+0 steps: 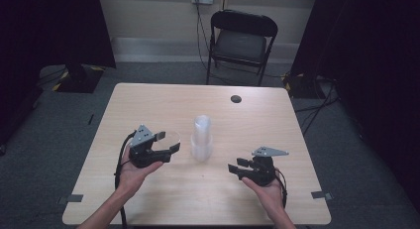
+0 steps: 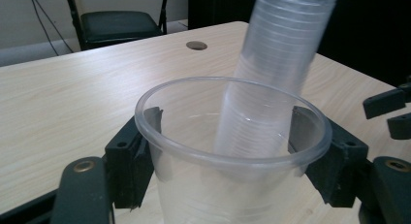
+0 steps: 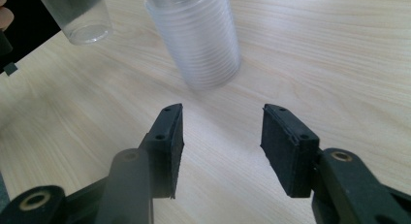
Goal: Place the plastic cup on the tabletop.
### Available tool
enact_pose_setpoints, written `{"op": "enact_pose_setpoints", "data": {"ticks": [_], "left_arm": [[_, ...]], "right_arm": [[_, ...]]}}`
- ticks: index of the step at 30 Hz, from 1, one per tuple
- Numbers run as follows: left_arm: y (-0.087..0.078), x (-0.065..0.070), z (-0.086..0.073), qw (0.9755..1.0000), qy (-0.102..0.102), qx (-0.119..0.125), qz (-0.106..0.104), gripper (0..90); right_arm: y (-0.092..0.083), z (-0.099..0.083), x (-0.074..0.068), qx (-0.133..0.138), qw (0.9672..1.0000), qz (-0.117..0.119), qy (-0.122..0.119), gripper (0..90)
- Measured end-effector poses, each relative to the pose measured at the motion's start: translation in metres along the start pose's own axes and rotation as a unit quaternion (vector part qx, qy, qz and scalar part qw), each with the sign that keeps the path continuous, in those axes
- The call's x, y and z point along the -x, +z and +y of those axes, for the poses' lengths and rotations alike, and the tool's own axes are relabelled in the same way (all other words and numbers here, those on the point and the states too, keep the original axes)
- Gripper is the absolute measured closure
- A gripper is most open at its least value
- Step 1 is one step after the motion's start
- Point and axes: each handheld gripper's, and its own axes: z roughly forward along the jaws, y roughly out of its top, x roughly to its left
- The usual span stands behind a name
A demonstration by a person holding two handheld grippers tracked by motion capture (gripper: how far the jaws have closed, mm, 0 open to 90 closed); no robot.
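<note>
Your left gripper (image 1: 166,142) sits at the near left of the light wood-grain table (image 1: 148,100), and its black jaws pinch a single clear plastic cup (image 2: 228,151) from both sides just below the rim. In the left gripper view the cup stands mouth up between the pads, one pad on each wall. The tall stack of clear plastic cups (image 1: 201,138) stands upside down, rims on the table, at mid-table, just to the right of the held cup and apart from it.

Your right gripper (image 3: 220,141) rests at the near right, pointing left toward the stack. Its jaws are spread with bare table between them; nothing is held. The stack lies just beyond their tips, not touching.

A black folding chair (image 1: 241,40) stands beyond the far edge of the table.
</note>
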Motion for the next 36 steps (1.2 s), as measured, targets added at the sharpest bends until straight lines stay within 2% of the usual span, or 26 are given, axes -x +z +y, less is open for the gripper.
{"op": "enact_pose_setpoints", "data": {"ticks": [3,7,9,12,13,15,17,19,22,23,26,30,36], "left_arm": [[0.003,-0.005,-0.001,0.9999,0.002,-0.001,0.015,28.4],[0.008,-0.010,0.001,0.9993,0.026,-0.010,0.023,28.3],[0.009,-0.013,0.005,0.9992,0.025,-0.007,0.031,28.3],[0.012,-0.020,0.008,0.9987,0.021,0.010,0.046,28.3],[0.014,-0.022,0.010,0.9986,0.022,0.001,0.047,28.3],[0.018,-0.026,0.014,0.9984,0.027,0.003,0.050,28.3],[0.023,-0.029,0.016,0.9985,0.016,0.010,0.052,28.2],[0.024,-0.031,0.019,0.9990,0.007,0.008,0.043,28.2],[0.029,-0.032,0.021,0.9977,0.025,0.007,0.062,28.1],[0.030,-0.033,0.021,0.9977,0.024,0.009,0.063,28.2],[0.035,-0.041,0.019,0.9976,-0.001,0.003,0.069,27.9],[0.043,-0.048,0.013,0.9964,-0.003,-0.008,0.085,27.9],[0.058,-0.056,0.009,0.9962,-0.022,-0.010,0.083,27.9]], "right_arm": [[-0.001,-0.001,0.002,0.002,1.0000,0.001,0.005,50.3],[0.000,0.001,0.004,0.005,1.0000,0.001,0.003,50.2],[0.001,0.001,0.006,0.002,1.0000,0.001,0.005,50.2],[0.003,-0.001,0.007,-0.004,1.0000,0.003,0.007,50.2],[0.004,-0.001,0.007,-0.005,1.0000,0.002,0.005,50.2],[0.004,0.000,0.007,-0.004,1.0000,0.003,0.005,50.2],[0.004,0.000,0.007,-0.003,1.0000,0.002,0.005,50.0],[0.004,0.000,0.006,-0.003,1.0000,0.000,0.005,50.0],[0.002,0.000,0.006,0.002,1.0000,-0.003,0.005,49.9],[0.002,0.000,0.006,0.003,1.0000,-0.004,0.004,49.9],[0.002,-0.001,0.005,0.001,1.0000,-0.006,0.003,49.9],[0.001,-0.002,0.004,0.004,1.0000,-0.003,0.003,50.0],[0.004,-0.003,0.006,0.002,1.0000,-0.007,0.004,50.1]]}}
